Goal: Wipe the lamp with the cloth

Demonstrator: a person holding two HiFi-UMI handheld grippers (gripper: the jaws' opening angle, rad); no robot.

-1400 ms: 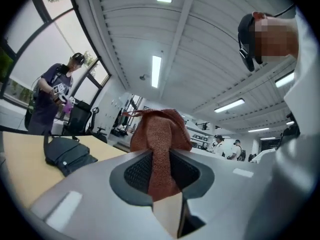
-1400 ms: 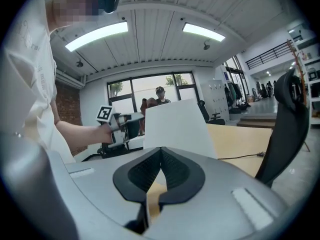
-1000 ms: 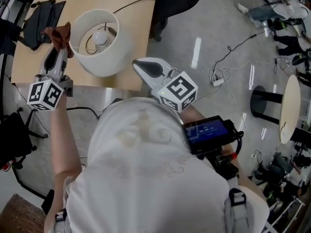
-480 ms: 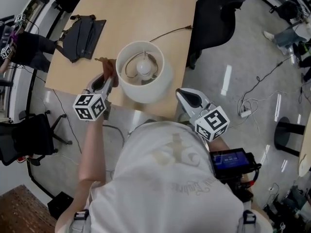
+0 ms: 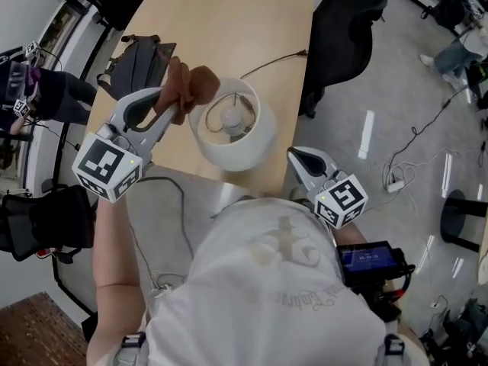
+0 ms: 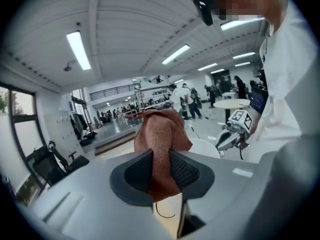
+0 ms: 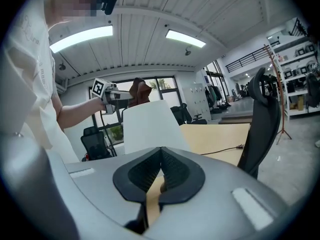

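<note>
The lamp's white shade [image 5: 242, 145] stands near the front edge of the wooden table [image 5: 229, 29], with its bulb [image 5: 231, 118] visible from above. A brown cloth [image 5: 191, 85] is bunched in my left gripper [image 5: 171, 108], which is shut on it and held above the shade's upper-left rim. In the left gripper view the cloth [image 6: 162, 129] fills the gap between the pads, with the shade [image 6: 205, 146] behind it. My right gripper [image 5: 294, 155] hangs shut and empty just right of the shade, apart from it. The right gripper view looks past the closed jaws [image 7: 161, 154] at the shade [image 7: 150, 126].
A black pouch [image 5: 137, 63] lies on the table's left side. The lamp's cord [image 5: 274, 61] runs to the right edge. A black office chair [image 5: 347, 21] stands at the table's right and another chair [image 5: 42, 219] at the left. Cables lie on the floor [image 5: 396, 178].
My left gripper has risen with the cloth from beside the shade's left wall to above its rim, and it has rolled. The right gripper has barely moved.
</note>
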